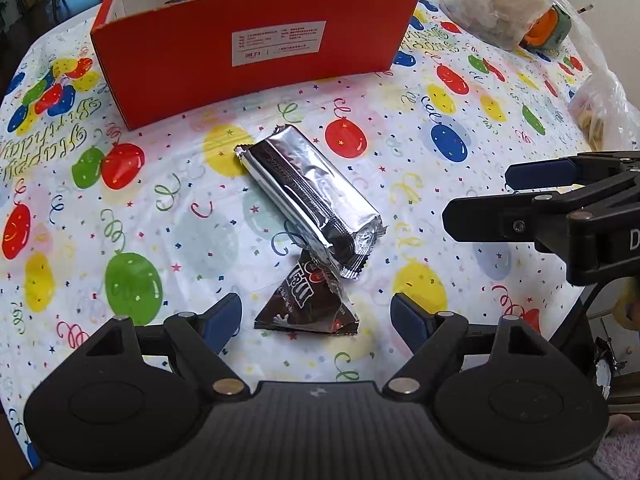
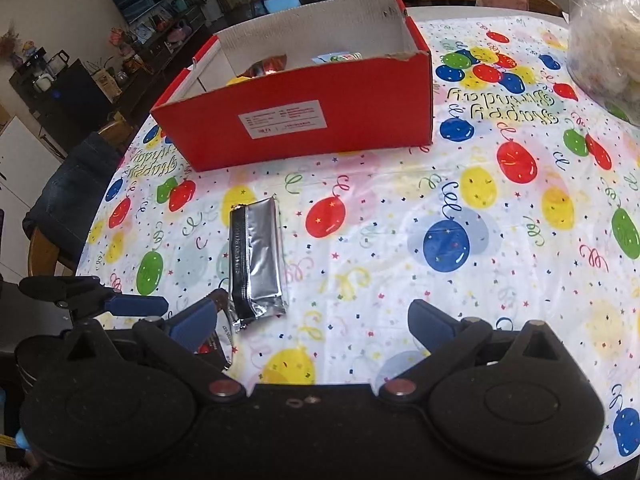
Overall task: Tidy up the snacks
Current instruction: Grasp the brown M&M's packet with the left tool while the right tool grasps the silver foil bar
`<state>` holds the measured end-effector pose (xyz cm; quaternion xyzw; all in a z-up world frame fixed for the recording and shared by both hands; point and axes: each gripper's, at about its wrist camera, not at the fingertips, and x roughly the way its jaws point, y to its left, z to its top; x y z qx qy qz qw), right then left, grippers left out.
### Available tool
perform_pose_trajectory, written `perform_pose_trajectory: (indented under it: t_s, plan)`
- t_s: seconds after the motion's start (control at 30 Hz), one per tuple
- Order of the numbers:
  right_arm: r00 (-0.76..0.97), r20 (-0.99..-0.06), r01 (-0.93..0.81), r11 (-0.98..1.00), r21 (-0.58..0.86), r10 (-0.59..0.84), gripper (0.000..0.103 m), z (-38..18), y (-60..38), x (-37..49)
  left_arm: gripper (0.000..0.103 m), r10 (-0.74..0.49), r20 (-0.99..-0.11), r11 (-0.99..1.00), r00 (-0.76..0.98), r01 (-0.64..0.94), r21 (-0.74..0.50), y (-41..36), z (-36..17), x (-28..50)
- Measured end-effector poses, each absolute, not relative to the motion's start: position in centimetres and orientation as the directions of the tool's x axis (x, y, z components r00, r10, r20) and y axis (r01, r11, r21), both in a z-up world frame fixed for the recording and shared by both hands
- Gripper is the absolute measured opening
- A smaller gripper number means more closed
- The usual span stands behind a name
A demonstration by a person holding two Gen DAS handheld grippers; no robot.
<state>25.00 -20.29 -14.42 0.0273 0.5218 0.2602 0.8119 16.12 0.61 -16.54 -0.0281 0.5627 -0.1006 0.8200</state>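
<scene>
On a table under a balloon-print birthday cloth point(image 1: 400, 92), a silver foil snack pack point(image 1: 310, 196) lies flat in front of an open red box point(image 1: 256, 48), apart from it. Its near end rests on a brown triangular candy bag point(image 1: 310, 306), which lies nearest the left gripper point(image 1: 316, 316). That gripper hovers just above the cloth with its blue-padded fingers point(image 1: 222, 318) spread wide on either side of the candy bag, holding nothing. The right gripper point(image 2: 310, 324) is also spread open and empty over bare cloth, just right of the silver pack's near end. Inside the box a few snacks point(image 2: 268, 68) show over the front wall. A clear plastic bag point(image 1: 494, 0) sits beyond the box to the right
</scene>
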Motion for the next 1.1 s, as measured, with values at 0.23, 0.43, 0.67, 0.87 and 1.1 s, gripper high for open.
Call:
perform_pose_trajectory:
  t_s: [0.23, 0.43, 0.67, 0.87, 1.1]
  plan:
    - [0.3, -0.841, -0.408, 0.858, 0.313, 0.449, 0.101, -15.0, -19.8, 25.4, 0.062, -0.179, -0.924, 0.982, 0.336, 0.118, -0.148, 0.5, -17.4, 16.4]
    - [0.286, -0.848, -0.456, 0.842, 0.288, 0.445, 0.097, -15.6, -18.0, 26.0, 0.047, -0.178, -0.922, 0.984, 0.343, 0.095, -0.154, 0.9, -17.5, 16.4]
    - [0.276, -0.857, -0.529, 0.813, 0.243, 0.436, 0.088, -16.6, -15.2, 26.9, 0.04, -0.175, -0.917, 0.984, 0.358, 0.042, -0.171, 1.8, -17.4, 15.8]
    - [0.257, -0.871, -0.589, 0.782, 0.204, 0.42, 0.081, -17.9, -12.3, 27.3, 0.034, -0.14, -0.917, 0.986, 0.374, -0.032, -0.163, 3.9, -17.1, 14.7]
    - [0.261, -0.885, -0.65, 0.748, 0.134, 0.386, 0.072, -18.8, -9.8, 26.9, 0.033, -0.117, -0.916, 0.98, 0.383, -0.108, -0.17, 5.7, -16.9, 13.9]
